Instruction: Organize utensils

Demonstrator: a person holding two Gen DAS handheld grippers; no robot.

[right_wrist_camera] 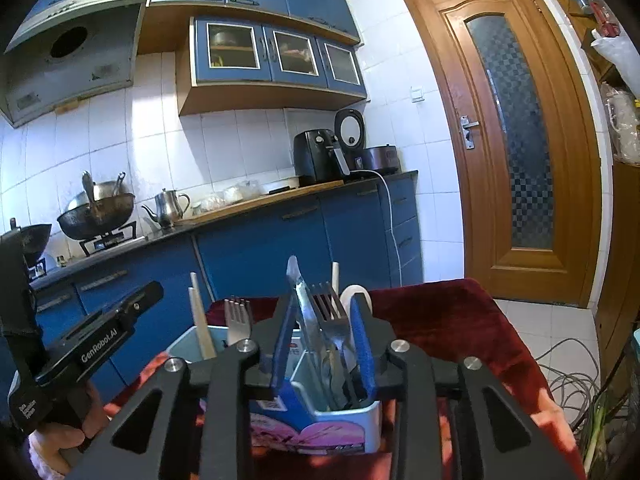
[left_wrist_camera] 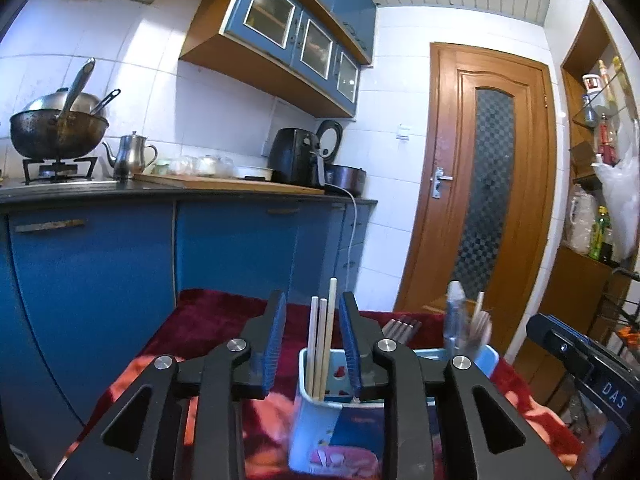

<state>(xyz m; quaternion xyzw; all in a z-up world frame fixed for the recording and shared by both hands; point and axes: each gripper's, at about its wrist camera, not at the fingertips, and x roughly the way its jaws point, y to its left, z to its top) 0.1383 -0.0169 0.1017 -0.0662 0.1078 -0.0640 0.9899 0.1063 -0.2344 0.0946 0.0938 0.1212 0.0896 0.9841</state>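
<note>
A light-blue utensil holder with compartments stands on a red patterned cloth. In the left wrist view my left gripper is open, its blue pads either side of several pale chopsticks standing in the near compartment. In the right wrist view my right gripper is open around a fork and a clear-wrapped utensil standing in the holder. Another fork and chopsticks stand in the far compartment. The left gripper's body shows at the left.
Blue kitchen cabinets and a countertop with a wok, a kettle and an air fryer lie behind. A wooden door is at the right. More utensils lie on the cloth behind the holder. Cables lie on the floor.
</note>
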